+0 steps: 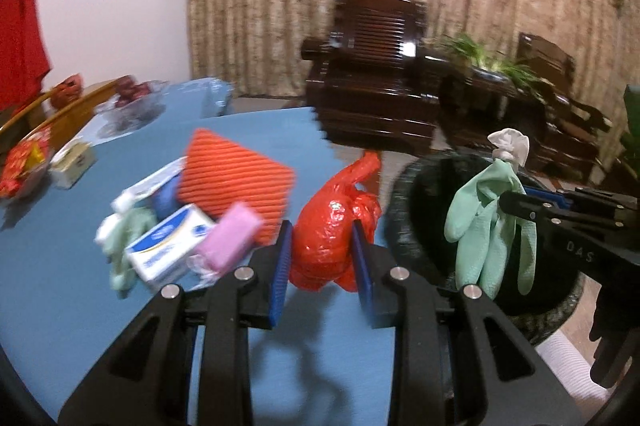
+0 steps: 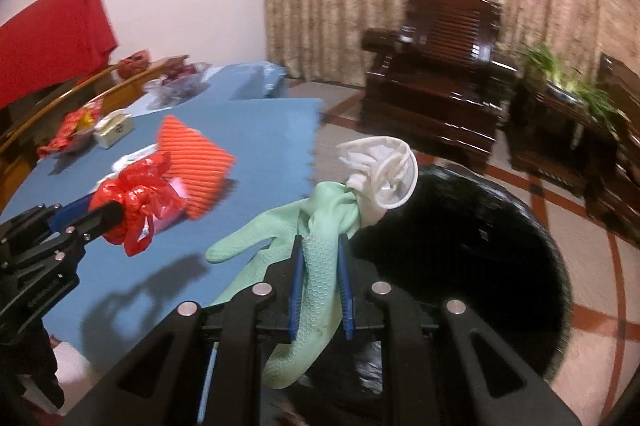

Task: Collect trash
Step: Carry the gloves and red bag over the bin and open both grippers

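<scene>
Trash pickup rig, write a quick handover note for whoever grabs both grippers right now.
Left gripper: shut on the red plastic bag, lifted over the blue table.
Right gripper: shut on the green rubber glove, at the black bin.
Done: both pieces are picked up.
Left: drop both in the bin, then sort the table pile: a second green glove, pink sponge, white and blue box, orange ribbed mat.

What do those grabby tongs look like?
Both tongs are black plastic. The left tongs and right tongs each have two flat blue ribbed pads, angular black arms with triangle-shaped cutouts, and round silver pins at the joints. Pale letters are printed on the side of the right one. No sleeves show.
</scene>
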